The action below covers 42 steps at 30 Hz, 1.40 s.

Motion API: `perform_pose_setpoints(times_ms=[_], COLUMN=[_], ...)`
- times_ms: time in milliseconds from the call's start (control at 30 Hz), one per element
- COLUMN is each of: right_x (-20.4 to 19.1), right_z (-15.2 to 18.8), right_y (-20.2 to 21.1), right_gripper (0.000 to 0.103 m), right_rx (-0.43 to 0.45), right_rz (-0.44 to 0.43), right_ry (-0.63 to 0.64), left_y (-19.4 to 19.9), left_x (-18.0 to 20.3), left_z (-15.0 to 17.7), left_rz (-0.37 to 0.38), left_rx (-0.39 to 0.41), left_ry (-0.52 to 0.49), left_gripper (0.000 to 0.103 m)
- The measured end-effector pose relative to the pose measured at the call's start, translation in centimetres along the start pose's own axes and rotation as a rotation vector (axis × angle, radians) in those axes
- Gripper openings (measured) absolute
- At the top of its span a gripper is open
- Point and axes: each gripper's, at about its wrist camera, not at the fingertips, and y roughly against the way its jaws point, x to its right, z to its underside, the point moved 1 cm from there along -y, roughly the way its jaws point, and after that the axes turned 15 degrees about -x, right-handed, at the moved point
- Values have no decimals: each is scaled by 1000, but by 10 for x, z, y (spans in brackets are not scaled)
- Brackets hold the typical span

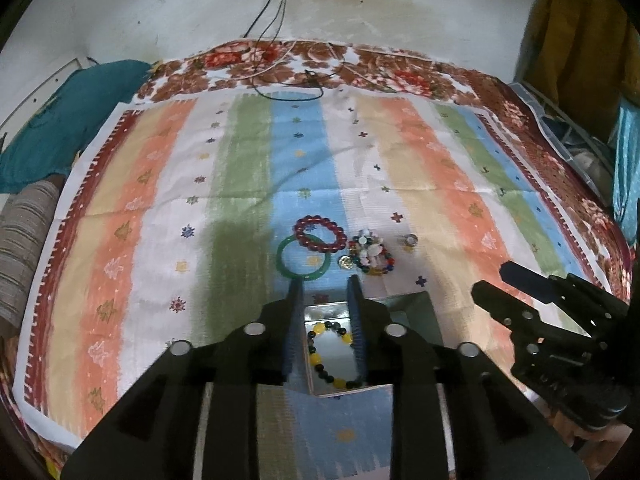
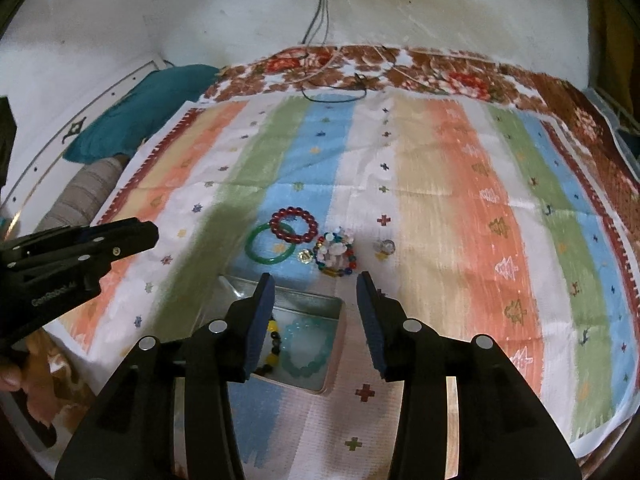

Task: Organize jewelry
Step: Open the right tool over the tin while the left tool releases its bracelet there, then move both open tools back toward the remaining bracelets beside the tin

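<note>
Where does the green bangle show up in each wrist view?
Left wrist view: the green bangle lies on the blue stripe just past the left gripper's jaw tips, overlapped by the red bead bracelet.
Right wrist view: the bangle sits left of centre, beyond the metal tin.
Shared landmark: the red bead bracelet.

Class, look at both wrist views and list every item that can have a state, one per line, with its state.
Metal tin: open, holds two bracelets.
Yellow and dark bead bracelet: inside tin.
Pale blue bead bracelet: inside tin.
Red bead bracelet: on cloth, overlapping the bangle.
Green bangle: flat on cloth.
Multicoloured bead bracelets: piled on cloth.
Left gripper: open, empty.
Right gripper: open, empty.
</note>
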Motion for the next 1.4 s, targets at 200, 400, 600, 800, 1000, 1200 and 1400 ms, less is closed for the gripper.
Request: perform_pose_setpoints(times_ms=[200, 400, 600, 800, 1000, 1200, 1400], right_x=[5, 8, 8, 8, 11, 10, 17], right_z=[-5, -12, -16, -21, -30, -38, -47], right_y=[-7, -14, -16, -21, -33, -46, -58], right_gripper=[54, 61, 67, 71, 71, 71, 71], right_rx=[-19, -44, -44, -54, -74, -96, -112], right_rz=[-5, -23, -22, -9, 14, 27, 78], right_ry=[-21, -36, -31, -26, -23, -10, -17], left_y=[-12, -20, -27, -36, -50, -64, -75], left_x=[-13, -26, -26, -34, -38, -44, -46], left_z=[-8, -16, -19, -25, -31, -38, -43], left_rz=[-18, 24, -7, -37, -57, -45, -59], left_rx=[-34, -44, -47, -46, -65, -91, -104], left_ry=[40, 91, 88, 107, 106, 143, 147], left_gripper=[45, 58, 69, 76, 80, 81, 81])
